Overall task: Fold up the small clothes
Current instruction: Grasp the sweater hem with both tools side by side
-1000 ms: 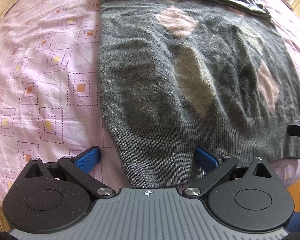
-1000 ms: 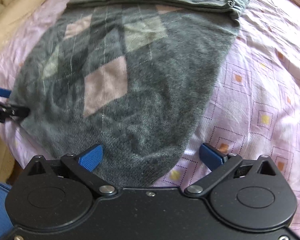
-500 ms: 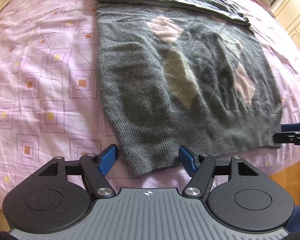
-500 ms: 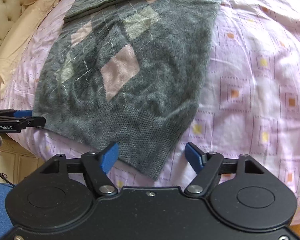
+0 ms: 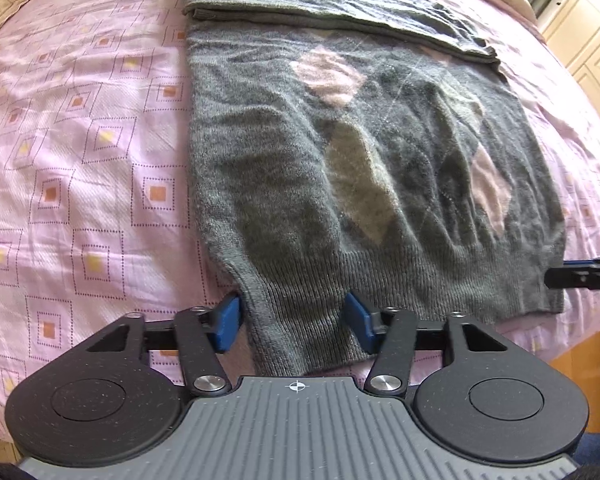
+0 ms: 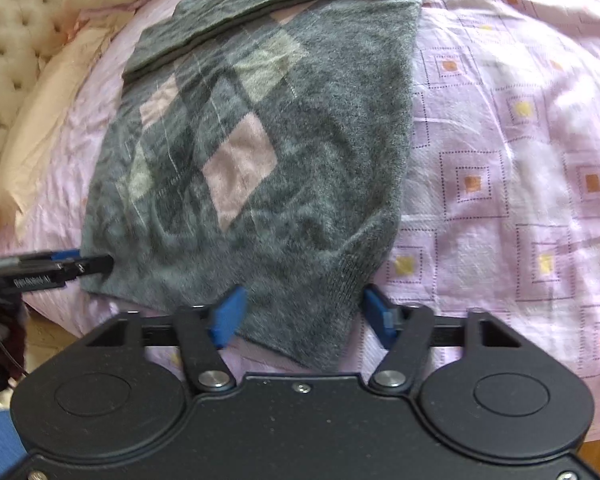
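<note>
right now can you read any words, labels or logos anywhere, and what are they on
White lettering on the side of the left hand-held gripper, seen in the right wrist view: too blurred to read.
Small white crosshair mark on its grey body, in the left wrist view: a sign, no text.
Sweater and bedsheet: no text visible.

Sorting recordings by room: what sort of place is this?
Most likely a bedroom. The grey sweater lies on a bed with a pink patterned sheet, a tufted cream headboard behind it, and cream cupboard doors alongside.
</note>
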The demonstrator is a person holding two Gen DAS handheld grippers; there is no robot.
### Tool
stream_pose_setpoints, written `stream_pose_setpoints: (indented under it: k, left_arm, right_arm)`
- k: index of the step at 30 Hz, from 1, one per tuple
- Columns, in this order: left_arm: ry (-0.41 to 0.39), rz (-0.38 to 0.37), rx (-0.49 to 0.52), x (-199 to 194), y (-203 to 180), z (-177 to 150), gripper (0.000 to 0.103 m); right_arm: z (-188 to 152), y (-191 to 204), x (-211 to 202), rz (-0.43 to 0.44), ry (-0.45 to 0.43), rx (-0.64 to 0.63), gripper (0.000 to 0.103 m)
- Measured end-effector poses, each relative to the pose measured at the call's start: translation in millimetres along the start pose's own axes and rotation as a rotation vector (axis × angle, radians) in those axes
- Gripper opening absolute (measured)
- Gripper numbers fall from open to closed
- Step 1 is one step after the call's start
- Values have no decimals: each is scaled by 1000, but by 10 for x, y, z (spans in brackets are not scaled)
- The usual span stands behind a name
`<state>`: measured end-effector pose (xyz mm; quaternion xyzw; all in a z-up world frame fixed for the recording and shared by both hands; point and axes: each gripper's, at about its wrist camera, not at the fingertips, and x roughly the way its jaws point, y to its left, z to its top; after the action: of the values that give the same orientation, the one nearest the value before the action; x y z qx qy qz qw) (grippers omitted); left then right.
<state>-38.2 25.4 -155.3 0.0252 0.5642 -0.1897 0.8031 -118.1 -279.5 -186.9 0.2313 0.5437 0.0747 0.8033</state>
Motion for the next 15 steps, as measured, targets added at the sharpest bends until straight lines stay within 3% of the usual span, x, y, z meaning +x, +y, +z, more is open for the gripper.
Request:
stream_pose_setpoints:
  k: [2,4,6,9,15]
  left_arm:
    - [-4,0,-3,-10,15,-7,41]
    - [-6,-13,-11,-24,40,-13,23]
    - [-6,-20,-18,-40,60,-12,14]
    - [-20,-18,-30,-112,62,2,5]
    - [-90,-52,-89,-405,61,132,5]
  right_arm:
    - [20,-18,15,10,-1,28,52]
    - [33,-27,37,7,13,39,32]
    - [43,-51,32,17,24,47,14]
    - [70,-79,-42,44,10,62,14]
    - [245,-84,-371,124,-75,77,13]
